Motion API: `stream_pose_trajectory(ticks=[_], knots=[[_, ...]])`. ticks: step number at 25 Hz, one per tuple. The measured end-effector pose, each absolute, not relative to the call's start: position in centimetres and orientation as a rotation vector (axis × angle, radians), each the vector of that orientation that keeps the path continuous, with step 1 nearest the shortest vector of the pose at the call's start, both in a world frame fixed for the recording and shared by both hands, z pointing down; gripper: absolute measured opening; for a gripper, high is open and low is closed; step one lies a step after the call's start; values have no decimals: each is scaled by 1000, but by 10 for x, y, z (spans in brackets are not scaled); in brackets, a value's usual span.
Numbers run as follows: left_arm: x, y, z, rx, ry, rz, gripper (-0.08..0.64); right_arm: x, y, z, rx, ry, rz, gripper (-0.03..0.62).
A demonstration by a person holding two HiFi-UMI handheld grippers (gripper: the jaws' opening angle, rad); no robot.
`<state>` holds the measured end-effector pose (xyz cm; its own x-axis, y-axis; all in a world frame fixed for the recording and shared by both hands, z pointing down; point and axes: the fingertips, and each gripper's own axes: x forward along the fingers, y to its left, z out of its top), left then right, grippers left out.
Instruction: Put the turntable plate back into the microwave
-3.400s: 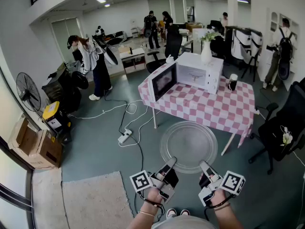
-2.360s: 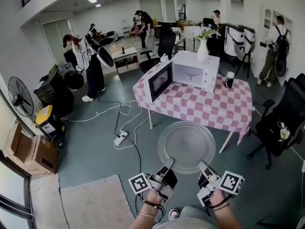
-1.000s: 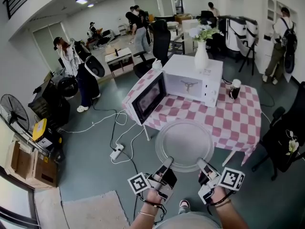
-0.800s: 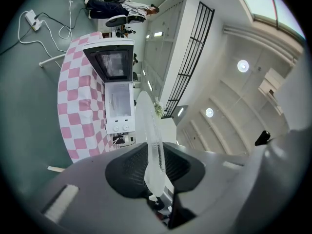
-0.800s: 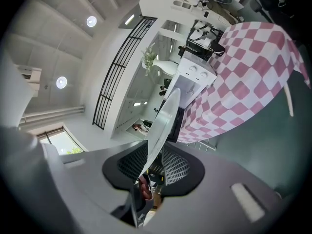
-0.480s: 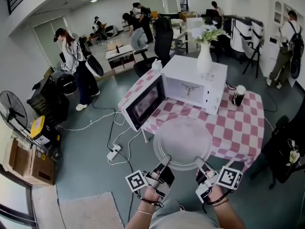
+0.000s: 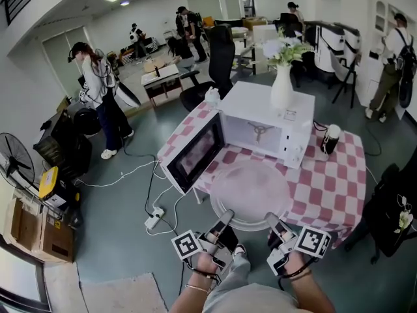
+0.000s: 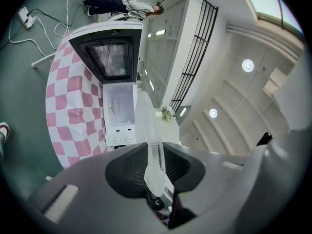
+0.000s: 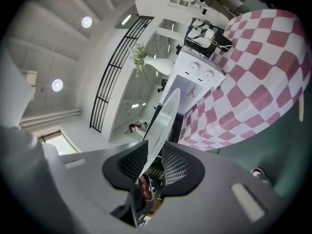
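Observation:
The clear glass turntable plate [image 7: 251, 191] is held level in front of me, over the near edge of the pink-checked table [image 7: 332, 188]. My left gripper [image 7: 226, 216] is shut on its near-left rim and my right gripper [image 7: 270, 221] is shut on its near-right rim. In the left gripper view the plate [image 8: 152, 145] runs edge-on between the pads, and the right gripper view shows the plate [image 9: 161, 126] the same way. The white microwave [image 7: 267, 122] stands on the table just beyond the plate, its door [image 7: 192, 154] swung open to the left and its cavity [image 7: 251, 134] bare.
A white vase with flowers [image 7: 281, 87] stands on the microwave. A dark cup [image 7: 329, 139] sits on the table to its right. A black office chair [image 7: 394, 207] is at the right. Cables and a power strip [image 7: 155, 217] lie on the floor at the left. People stand in the background.
Both grippers and the plate have moved forward towards the table. The microwave looms larger and the plate now overlaps the table's near edge.

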<state>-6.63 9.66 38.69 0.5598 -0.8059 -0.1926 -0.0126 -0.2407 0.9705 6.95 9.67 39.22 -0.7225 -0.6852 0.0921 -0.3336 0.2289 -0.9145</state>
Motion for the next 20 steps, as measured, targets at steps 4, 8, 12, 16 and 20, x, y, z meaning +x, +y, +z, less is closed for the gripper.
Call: stream_pose_trajectory(ticks=[4,8,12,16,20], knots=[[-71,55,390,1659,-682,-856,72,67,60,399,-1006,2152,-1518,87],[-76,19,395,1641,-670,-849,72,64,26,402,-1049,2134,-1542,87],[-77,-14,403,1633,-663,-828,72,62,-5,410,-1077,2110,-1567,87],[-79,-43,410,1602,-648,-815,74,62,-31,422,-1140,2082,-1600,87],[-79,-72,419,1579,-633,-812,72,62,-59,425,-1157,2079,-1588,87]])
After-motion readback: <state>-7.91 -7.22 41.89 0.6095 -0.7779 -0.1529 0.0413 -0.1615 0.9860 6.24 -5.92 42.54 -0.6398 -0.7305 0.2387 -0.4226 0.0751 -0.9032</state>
